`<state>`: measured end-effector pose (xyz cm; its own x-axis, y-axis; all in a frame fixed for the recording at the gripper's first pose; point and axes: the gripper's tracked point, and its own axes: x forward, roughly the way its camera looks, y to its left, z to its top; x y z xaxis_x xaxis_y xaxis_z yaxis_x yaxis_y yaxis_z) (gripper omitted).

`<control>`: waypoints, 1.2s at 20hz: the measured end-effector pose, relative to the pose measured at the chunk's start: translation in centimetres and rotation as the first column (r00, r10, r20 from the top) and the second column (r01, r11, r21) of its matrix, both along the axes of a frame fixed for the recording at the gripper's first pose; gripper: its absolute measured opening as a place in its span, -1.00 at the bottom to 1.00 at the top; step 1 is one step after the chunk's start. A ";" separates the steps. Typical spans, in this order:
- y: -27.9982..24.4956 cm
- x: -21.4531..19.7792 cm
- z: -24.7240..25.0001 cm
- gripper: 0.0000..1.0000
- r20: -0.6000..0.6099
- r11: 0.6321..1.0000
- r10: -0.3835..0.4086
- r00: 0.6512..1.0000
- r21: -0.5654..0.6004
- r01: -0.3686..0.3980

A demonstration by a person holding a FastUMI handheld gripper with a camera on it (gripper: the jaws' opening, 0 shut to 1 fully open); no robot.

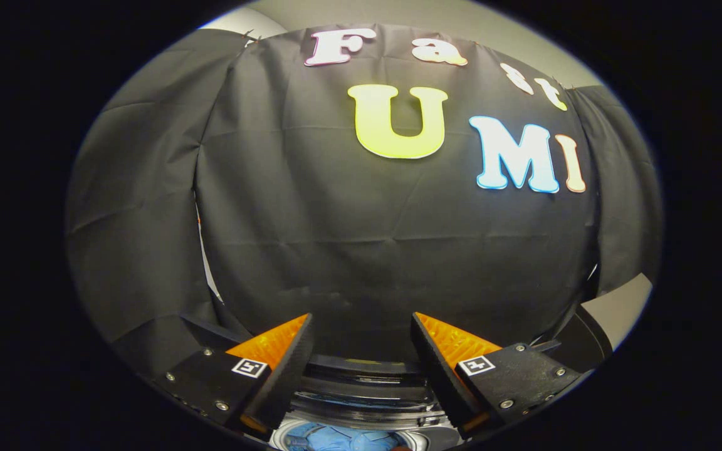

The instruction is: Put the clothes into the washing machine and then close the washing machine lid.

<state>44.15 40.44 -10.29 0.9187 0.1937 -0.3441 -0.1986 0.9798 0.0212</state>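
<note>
Clothes [342, 438] seen in the washing machine's [361, 401] drum, below and between the tongs [361, 332].

Blue, crumpled fabric is seen inside the round drum opening, ringed by a glossy dark rim with a pale band under it. Tongs are held apart with nothing between them, raised above the opening and aimed at the black cloth wall [367, 250]. Lid is judged the next target, probably the dark curved panel [583, 341] just right of the fingers; it cannot be told for certain.

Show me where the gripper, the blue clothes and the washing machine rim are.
gripper [361, 341], gripper view, open gap between fingertips.
blue clothes [342, 438], gripper view, bunched fabric below fingers.
washing machine rim [361, 391], gripper view, dark glossy edge.
</note>
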 end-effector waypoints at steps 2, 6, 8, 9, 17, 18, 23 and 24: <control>0.1 0.0 0.0 0.90 -0.010 0.999 -0.022 1.000 0.029 0.022; 0.2 -1.5 0.4 0.91 0.026 1.000 -0.022 0.999 0.020 0.022; 0.1 -2.5 0.6 0.90 0.051 1.000 -0.019 0.999 0.024 0.017; 0.0 -2.9 0.7 0.90 0.061 1.000 -0.017 0.998 0.025 0.016; -0.5 -5.4 -1.2 0.90 0.019 1.000 0.007 1.000 -0.017 -0.007; 0.1 -3.9 -1.8 0.90 0.000 1.000 0.006 1.000 0.007 -0.006; 0.6 -6.2 0.9 0.92 0.115 0.999 0.027 0.993 0.020 -0.029; 1.1 -6.3 2.4 0.91 0.166 0.999 0.036 0.986 0.013 -0.038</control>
